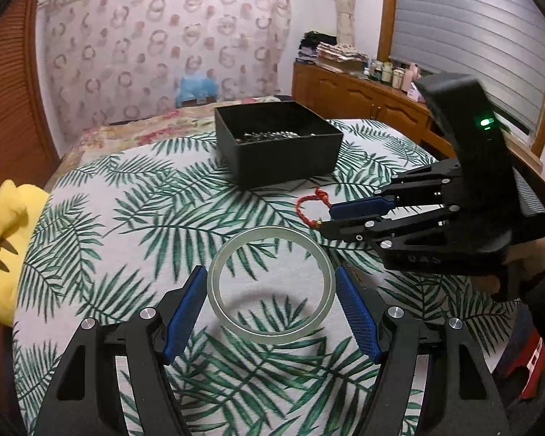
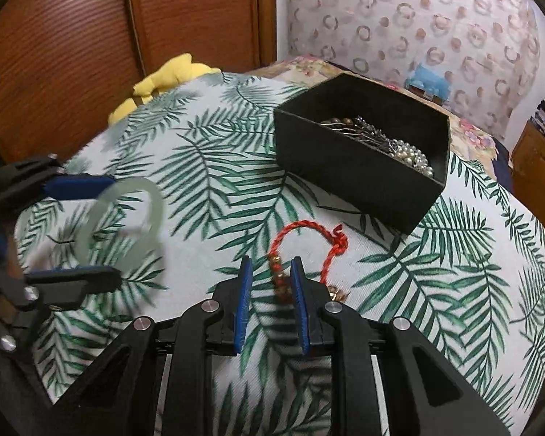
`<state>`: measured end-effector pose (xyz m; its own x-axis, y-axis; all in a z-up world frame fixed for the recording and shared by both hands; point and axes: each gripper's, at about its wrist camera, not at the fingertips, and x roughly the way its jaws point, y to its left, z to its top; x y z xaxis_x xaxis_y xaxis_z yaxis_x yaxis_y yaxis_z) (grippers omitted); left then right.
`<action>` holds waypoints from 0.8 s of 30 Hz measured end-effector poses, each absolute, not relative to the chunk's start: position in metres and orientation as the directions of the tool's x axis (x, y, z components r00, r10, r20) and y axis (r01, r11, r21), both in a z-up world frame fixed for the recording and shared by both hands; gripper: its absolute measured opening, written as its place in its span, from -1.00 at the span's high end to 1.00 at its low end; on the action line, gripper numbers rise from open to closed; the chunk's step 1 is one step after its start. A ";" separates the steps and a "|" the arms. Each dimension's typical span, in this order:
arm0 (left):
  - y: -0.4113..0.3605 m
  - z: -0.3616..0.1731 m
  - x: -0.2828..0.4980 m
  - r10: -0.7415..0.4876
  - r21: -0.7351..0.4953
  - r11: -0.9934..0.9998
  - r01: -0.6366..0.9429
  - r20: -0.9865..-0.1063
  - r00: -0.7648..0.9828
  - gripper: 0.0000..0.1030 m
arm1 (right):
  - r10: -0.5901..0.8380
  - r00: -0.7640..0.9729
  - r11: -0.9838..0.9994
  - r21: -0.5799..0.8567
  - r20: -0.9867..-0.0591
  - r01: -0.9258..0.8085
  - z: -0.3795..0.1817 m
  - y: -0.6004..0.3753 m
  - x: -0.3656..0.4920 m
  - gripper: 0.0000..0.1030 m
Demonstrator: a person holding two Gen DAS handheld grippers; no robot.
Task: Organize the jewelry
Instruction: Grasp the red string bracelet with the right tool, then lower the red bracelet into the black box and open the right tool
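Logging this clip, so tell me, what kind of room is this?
Probably a home bedroom: a bed under a leaf-print sheet, a yellow plush toy at its edge, and a wooden dresser beside a shuttered window.
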<state>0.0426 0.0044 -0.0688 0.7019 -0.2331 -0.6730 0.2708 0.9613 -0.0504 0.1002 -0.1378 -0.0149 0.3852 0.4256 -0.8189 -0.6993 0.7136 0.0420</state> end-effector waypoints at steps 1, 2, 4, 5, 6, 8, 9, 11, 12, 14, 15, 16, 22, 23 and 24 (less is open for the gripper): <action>0.006 -0.068 0.042 -0.232 -0.051 0.962 0.269 -0.672 0.704 -0.34 | 0.415 0.386 0.713 0.032 -0.824 -0.700 -0.017 -0.136 0.102 0.54; 0.008 -0.068 0.042 -0.231 -0.052 0.963 0.266 -0.670 0.705 -0.34 | 0.401 0.385 0.712 0.018 -0.831 -0.702 -0.019 -0.134 0.104 0.54; 0.010 -0.067 0.043 -0.229 -0.056 0.964 0.259 -0.667 0.709 -0.34 | 0.397 0.388 0.703 0.003 -0.832 -0.711 -0.021 -0.133 0.103 0.64; 0.011 -0.067 0.042 -0.229 -0.057 0.965 0.258 -0.667 0.709 -0.34 | 0.397 0.384 0.697 0.002 -0.834 -0.717 -0.020 -0.131 0.103 0.80; 0.011 -0.067 0.042 -0.228 -0.057 0.965 0.257 -0.667 0.709 -0.34 | 0.398 0.380 0.691 0.000 -0.835 -0.723 -0.020 -0.130 0.102 0.84; 0.012 -0.066 0.043 -0.228 -0.059 0.965 0.255 -0.666 0.710 -0.34 | 0.413 0.380 0.678 0.001 -0.828 -0.735 -0.016 -0.129 0.098 0.84; 0.012 -0.066 0.043 -0.228 -0.059 0.965 0.255 -0.666 0.710 -0.34 | 0.423 0.382 0.678 0.007 -0.822 -0.735 -0.013 -0.130 0.097 0.84; 0.013 -0.065 0.043 -0.229 -0.058 0.965 0.256 -0.664 0.712 -0.34 | 0.457 0.388 0.678 0.031 -0.801 -0.735 -0.002 -0.133 0.095 0.84; 0.013 -0.065 0.044 -0.229 -0.059 0.965 0.256 -0.663 0.712 -0.34 | 0.474 0.399 0.680 0.038 -0.785 -0.732 0.007 -0.135 0.094 0.84; 0.013 -0.063 0.045 -0.229 -0.057 0.965 0.256 -0.661 0.715 -0.34 | 0.495 0.413 0.684 0.050 -0.764 -0.728 0.020 -0.139 0.094 0.84; 0.013 -0.062 0.046 -0.228 -0.055 0.965 0.256 -0.660 0.716 -0.34 | 0.508 0.418 0.685 0.059 -0.753 -0.726 0.028 -0.141 0.095 0.84; 0.013 -0.061 0.047 -0.227 -0.054 0.965 0.256 -0.658 0.718 -0.34 | 0.515 0.425 0.687 0.062 -0.745 -0.724 0.034 -0.143 0.096 0.84; 0.011 -0.052 0.055 -0.231 -0.049 0.964 0.262 -0.640 0.732 -0.34 | 0.526 0.469 0.708 0.061 -0.709 -0.703 0.060 -0.154 0.109 0.84; 0.010 -0.051 0.057 -0.233 -0.047 0.963 0.265 -0.639 0.734 -0.34 | 0.524 0.473 0.711 0.058 -0.708 -0.701 0.061 -0.154 0.111 0.84; 0.009 -0.050 0.058 -0.233 -0.042 0.962 0.268 -0.636 0.735 -0.34 | 0.520 0.481 0.715 0.052 -0.706 -0.697 0.063 -0.155 0.114 0.84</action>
<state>0.0581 0.0092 -0.0495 0.7354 -0.2332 -0.6363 0.2684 0.9624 -0.0425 0.1143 -0.1552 0.0629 0.4810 0.5197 -0.7061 -0.6970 0.7152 0.0517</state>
